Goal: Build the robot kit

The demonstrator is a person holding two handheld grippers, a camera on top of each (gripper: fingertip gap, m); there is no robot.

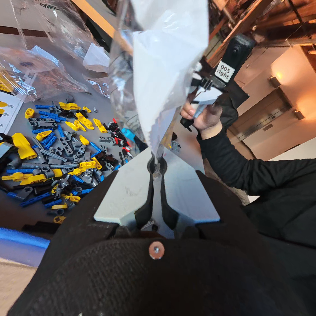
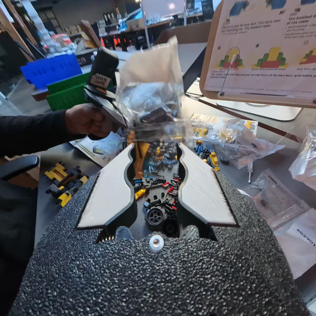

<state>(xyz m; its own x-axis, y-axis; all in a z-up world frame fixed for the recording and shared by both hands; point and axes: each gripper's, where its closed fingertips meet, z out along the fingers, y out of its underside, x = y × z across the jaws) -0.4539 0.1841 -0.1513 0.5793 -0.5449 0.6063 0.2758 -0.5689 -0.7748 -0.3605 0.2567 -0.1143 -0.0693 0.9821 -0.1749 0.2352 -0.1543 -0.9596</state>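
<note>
Pinching a corner of a clear plastic bag (image 1: 164,71), the left tongs (image 1: 156,164) are clenched, their dark pads pressed together on the film right at the tips. The bag rises from that pinch and fans out wide above, hanging in the air over the desk (image 1: 95,100); part of it looks white and opaque, the rest transparent.

Just left of the left tongs, on the grey desk, lies a loose heap of building pieces (image 1: 61,153) in yellow, blue, grey, black and red. Beyond the heap sit crumpled empty clear bags (image 1: 51,75) and the edge of a printed booklet (image 1: 8,109).

The right tongs (image 2: 156,150) are spread apart and grip nothing. Their tips reach up to the lower edge of the hanging bag; whether they touch the film I cannot tell. Between the white fingers (image 2: 111,191), below on the desk, small black and red pins and a dark wheel hub (image 2: 154,216) are scattered. To the left stands a partly built yellow and black model (image 2: 65,183). Farther right lie more bags with pieces inside, and behind them a board on a stand (image 2: 265,51) carries a printed sheet.
</note>
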